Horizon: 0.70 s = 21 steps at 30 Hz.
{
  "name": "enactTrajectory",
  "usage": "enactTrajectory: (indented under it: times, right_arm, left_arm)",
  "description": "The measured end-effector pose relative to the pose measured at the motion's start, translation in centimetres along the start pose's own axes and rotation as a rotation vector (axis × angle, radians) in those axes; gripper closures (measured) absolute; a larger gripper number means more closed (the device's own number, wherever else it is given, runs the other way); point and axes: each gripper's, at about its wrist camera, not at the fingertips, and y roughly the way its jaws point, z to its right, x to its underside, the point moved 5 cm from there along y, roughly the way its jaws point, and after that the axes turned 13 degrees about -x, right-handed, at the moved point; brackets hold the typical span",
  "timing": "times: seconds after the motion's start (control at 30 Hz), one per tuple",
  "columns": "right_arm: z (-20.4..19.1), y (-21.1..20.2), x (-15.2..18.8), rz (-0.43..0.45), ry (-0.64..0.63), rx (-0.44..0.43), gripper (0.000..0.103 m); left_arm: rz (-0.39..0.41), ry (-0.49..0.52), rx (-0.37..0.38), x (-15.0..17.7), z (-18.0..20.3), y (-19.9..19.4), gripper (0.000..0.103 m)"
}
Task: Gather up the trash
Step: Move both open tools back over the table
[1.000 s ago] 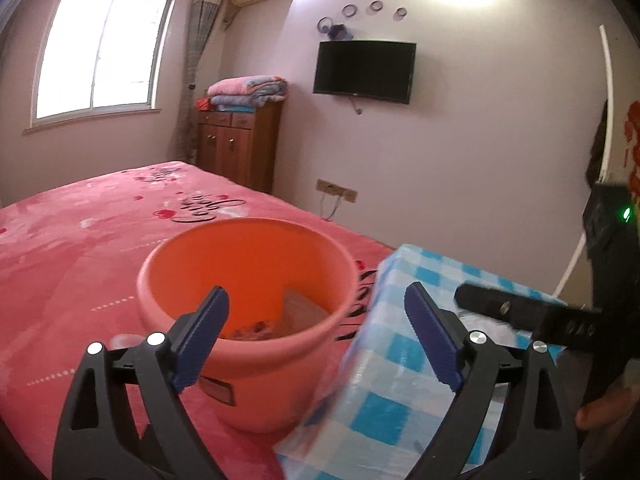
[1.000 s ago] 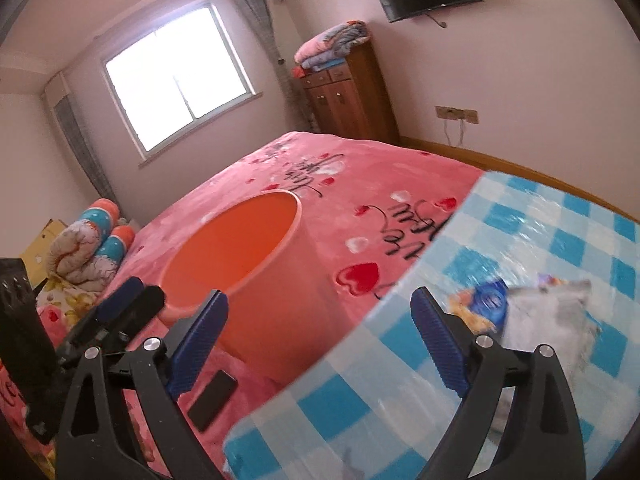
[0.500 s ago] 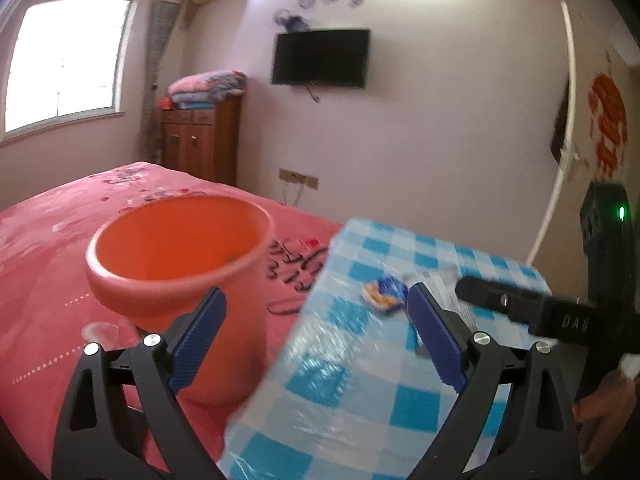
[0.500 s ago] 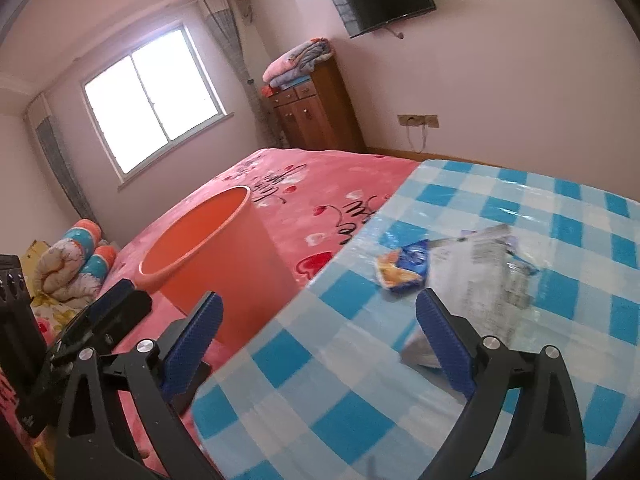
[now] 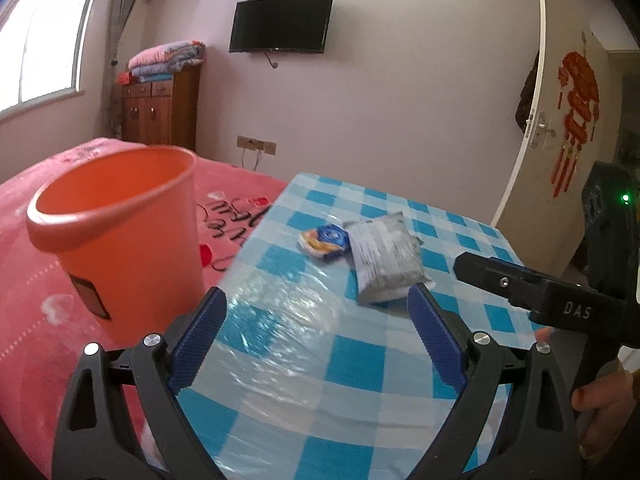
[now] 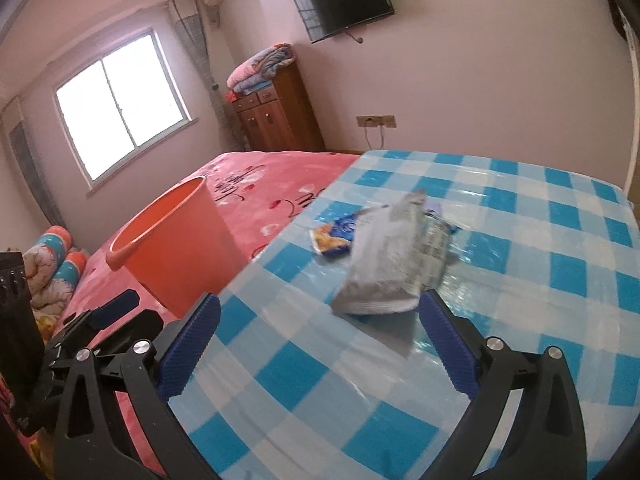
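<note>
An orange bucket [image 5: 116, 232] [image 6: 176, 248] stands on the pink bed beside the table. On the blue-checked tablecloth [image 5: 320, 380] [image 6: 520, 280] lie a silver-grey packet [image 5: 384, 256] [image 6: 392, 264] and, touching it on the left, a small blue-and-orange wrapper [image 5: 326, 240] [image 6: 336, 236]. My left gripper [image 5: 316, 312] is open and empty over the cloth, short of both pieces. My right gripper [image 6: 320, 312] is open wide with nothing between its pads; its right pad is just below the packet's near end.
The pink bed [image 5: 32, 304] [image 6: 256, 184] runs along the table's left side. A wooden cabinet [image 6: 276, 116] with folded blankets, a wall TV [image 5: 280, 24] and a white door [image 5: 572, 112] stand behind. A hand [image 5: 600, 392] holds the right gripper's handle.
Both views have swung right from the bucket to the table. The packet and the wrapper came into view and are now closer. The right jaws stand a little wider.
</note>
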Motion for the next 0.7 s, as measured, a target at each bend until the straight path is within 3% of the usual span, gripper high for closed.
enactTrajectory:
  times: [0.27,0.7]
  right_arm:
    - [3.1,-2.3,1.6,0.021,0.08,0.05,0.005]
    - [9.1,-4.1,1.8,0.078,0.166,0.052,0.005]
  left_arm:
    - [-0.094,0.0,0.032,2.0,1.2,1.1,0.011]
    - [-0.214,0.037,0.047,1.6,4.6,2.6,0.011]
